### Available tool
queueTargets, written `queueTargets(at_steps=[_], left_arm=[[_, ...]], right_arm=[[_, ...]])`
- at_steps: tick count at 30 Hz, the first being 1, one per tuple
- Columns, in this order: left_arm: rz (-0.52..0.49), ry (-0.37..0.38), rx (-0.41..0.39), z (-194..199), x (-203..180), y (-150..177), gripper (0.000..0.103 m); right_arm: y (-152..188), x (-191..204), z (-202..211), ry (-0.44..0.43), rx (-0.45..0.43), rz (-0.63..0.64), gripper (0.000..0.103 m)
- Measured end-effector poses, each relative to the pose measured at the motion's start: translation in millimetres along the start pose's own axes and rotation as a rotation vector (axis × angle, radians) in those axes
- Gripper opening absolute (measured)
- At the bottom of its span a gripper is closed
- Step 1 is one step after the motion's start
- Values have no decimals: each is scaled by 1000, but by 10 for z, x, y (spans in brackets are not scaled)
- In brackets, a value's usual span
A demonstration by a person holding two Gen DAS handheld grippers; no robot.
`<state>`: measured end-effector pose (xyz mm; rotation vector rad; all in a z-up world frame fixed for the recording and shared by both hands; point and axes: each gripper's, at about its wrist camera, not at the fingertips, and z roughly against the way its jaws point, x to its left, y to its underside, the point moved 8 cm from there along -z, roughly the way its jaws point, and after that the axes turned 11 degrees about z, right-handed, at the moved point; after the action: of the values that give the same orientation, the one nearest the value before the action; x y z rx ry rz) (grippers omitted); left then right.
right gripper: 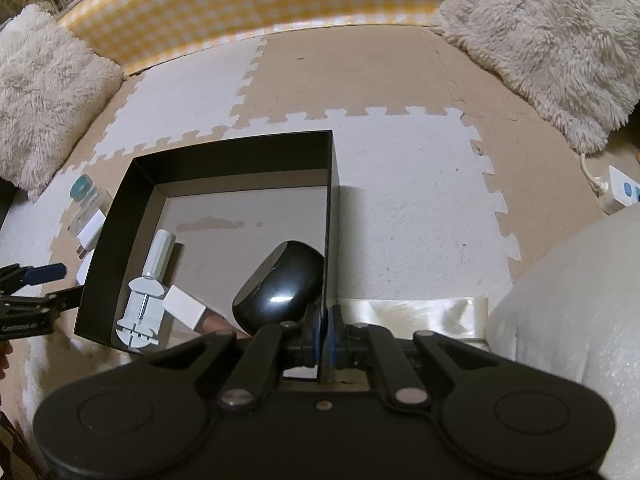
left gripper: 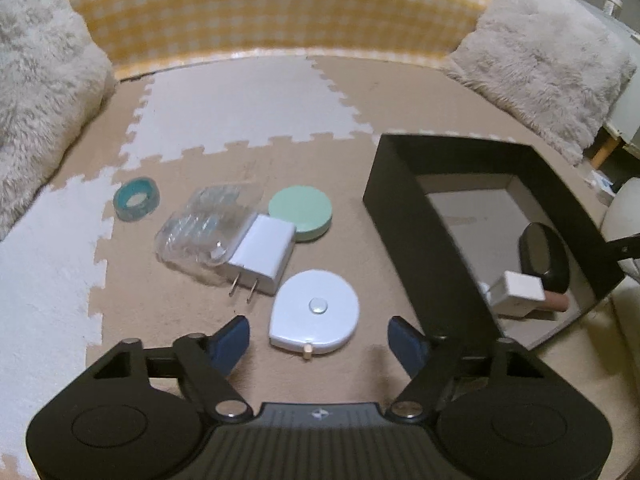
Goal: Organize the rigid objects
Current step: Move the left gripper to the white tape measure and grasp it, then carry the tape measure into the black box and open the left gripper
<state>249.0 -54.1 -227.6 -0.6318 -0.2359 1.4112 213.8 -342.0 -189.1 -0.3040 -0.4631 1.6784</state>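
foam mat (right gripper: 400, 208) | black box (right gripper: 224, 152): black case (right gripper: 280, 288), white tool (right gripper: 146, 296) | left tongs (left gripper: 318, 340) wide, empty | right tongs (right gripper: 324, 328) clamp box wall

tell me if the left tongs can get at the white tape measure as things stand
Probably yes: the left tongs are open, the white tape measure lies flat just ahead between the fingers, and nothing sits over it. The charger lies close behind.
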Motion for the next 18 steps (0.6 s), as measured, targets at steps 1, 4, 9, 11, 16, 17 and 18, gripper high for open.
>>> queueTargets(at_steps=[1,4,9,11,16,17,18], left_arm=[[-4,1,3,-28,3,6,72],[-29,-8,-3,-82,-7,5,72],[-55,-2,-23,-121,-44,-26,71],[-59,5,-25,-138,-54,-33,66],[-54,5,-28,-184,-45,-41,56],[-56,2,-31,-186,-44,-43,55],[-59,3,-33,-186,-47,-45,55]], right_arm=[[0,3,0,0,0,0,5],[-3,5,-5,3,2,3,5],[-8,13,-13,6,7,10,5],[-10,16,-19,7,9,10,5],[-14,21,-26,11,12,15,5],[-13,22,-25,11,12,15,5],[-13,22,-26,10,12,15,5]])
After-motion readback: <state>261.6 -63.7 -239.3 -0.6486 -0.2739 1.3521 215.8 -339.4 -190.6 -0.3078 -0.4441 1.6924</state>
